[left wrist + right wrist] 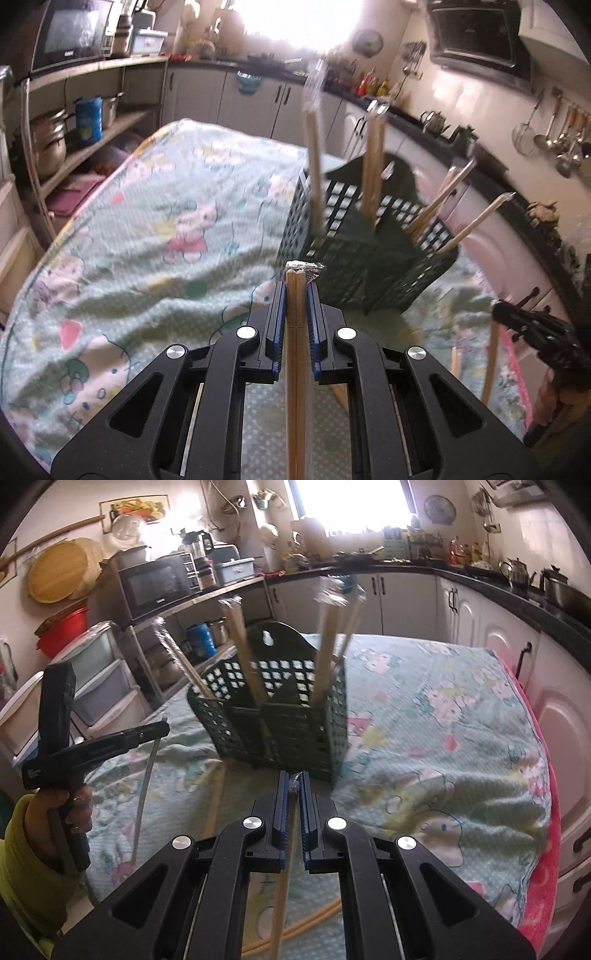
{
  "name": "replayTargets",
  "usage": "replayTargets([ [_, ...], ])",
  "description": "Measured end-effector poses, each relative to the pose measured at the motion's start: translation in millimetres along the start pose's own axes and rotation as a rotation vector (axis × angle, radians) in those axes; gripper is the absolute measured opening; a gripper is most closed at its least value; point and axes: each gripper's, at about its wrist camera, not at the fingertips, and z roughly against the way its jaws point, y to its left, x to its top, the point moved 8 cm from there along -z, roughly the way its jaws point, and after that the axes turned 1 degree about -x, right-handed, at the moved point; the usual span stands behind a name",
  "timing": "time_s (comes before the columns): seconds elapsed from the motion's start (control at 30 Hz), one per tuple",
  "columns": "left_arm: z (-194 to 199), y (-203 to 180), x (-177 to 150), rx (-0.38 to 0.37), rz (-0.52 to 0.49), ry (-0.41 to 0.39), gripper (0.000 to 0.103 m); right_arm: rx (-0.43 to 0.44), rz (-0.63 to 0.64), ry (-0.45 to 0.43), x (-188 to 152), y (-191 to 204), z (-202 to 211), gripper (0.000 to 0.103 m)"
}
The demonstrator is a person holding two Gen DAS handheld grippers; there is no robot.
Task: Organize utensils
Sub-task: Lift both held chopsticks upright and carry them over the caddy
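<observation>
A wrapped pair of wooden chopsticks (296, 332) was clamped near its top by the left gripper (296, 295); another pair (291, 812) was pinched by the right gripper (294, 786), before the green utensil basket (280, 716). Light, stiff and slippery, they were best held mid-shaft.

Blown-out window (295, 18) glare, fisheye blur

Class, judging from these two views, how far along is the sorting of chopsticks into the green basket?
Done: several wrapped chopstick pairs stand in the green basket. In hand: the left tongs and right tongs each grip another pair. Left: dropping both in; more sticks seem to lie on the cloth beneath, blurred.
</observation>
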Motion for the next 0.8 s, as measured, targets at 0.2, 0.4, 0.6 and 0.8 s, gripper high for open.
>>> replayTargets([
  [0.2, 32.5, -14.2, 24.9, -0.043, -0.027, -0.082, 0.005, 0.026, 0.026, -0.038, 15.1, 21.7, 13.0, 0.006],
  [0.4, 55.9, -27.5, 54.7, -0.071, -0.057, -0.164, 0.005, 0.043, 0.062, -0.094, 36.9, 42.2, 26.9, 0.005],
  [0.6, 60.0, -35.0, 76.6, -0.074, -0.071, -0.220, 0.005, 0.058, 0.086, -0.142, 58.9, 60.5, 34.6, 0.005],
  [0.8, 60.1, -40.0, 95.7, -0.070, -0.059, -0.272, 0.005, 0.074, 0.089, -0.195, 80.3, 71.3, 41.7, 0.006],
])
